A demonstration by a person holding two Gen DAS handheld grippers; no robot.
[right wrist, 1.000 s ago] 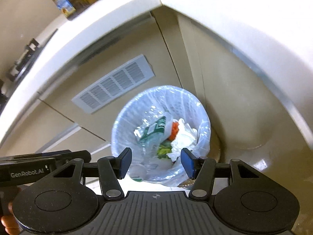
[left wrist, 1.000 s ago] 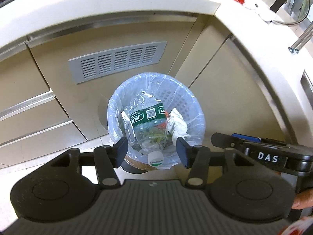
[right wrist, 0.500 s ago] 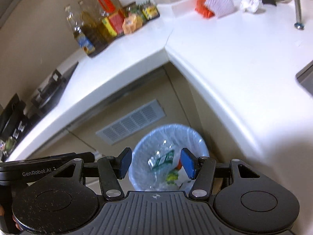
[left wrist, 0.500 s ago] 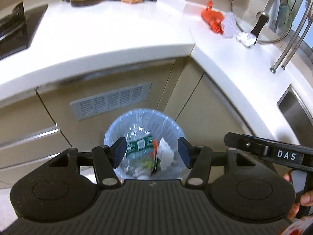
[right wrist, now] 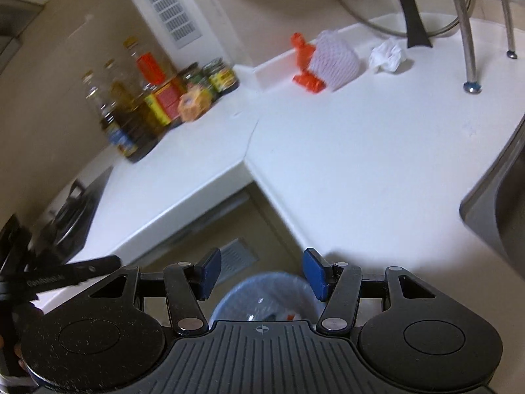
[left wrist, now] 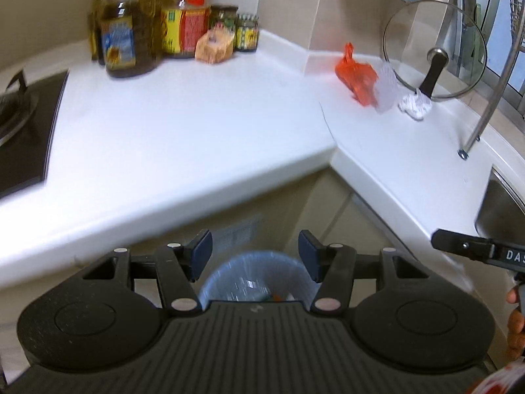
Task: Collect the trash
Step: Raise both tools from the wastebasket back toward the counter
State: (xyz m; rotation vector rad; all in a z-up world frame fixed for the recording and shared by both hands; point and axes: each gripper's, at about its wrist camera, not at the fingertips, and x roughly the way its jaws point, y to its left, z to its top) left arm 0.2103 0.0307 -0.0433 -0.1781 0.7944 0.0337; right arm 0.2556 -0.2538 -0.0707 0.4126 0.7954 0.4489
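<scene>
While both grippers, left and right, stand apart and empty, the lined bin sits low between their fingers. Orange bag, white netting and crumpled tissue lie far right on the counter, bare up to its near edge.

Bin sits below the counter corner; bottles behind (leftward) — sink right.

Black ribbed tongs, blue pads.
</scene>
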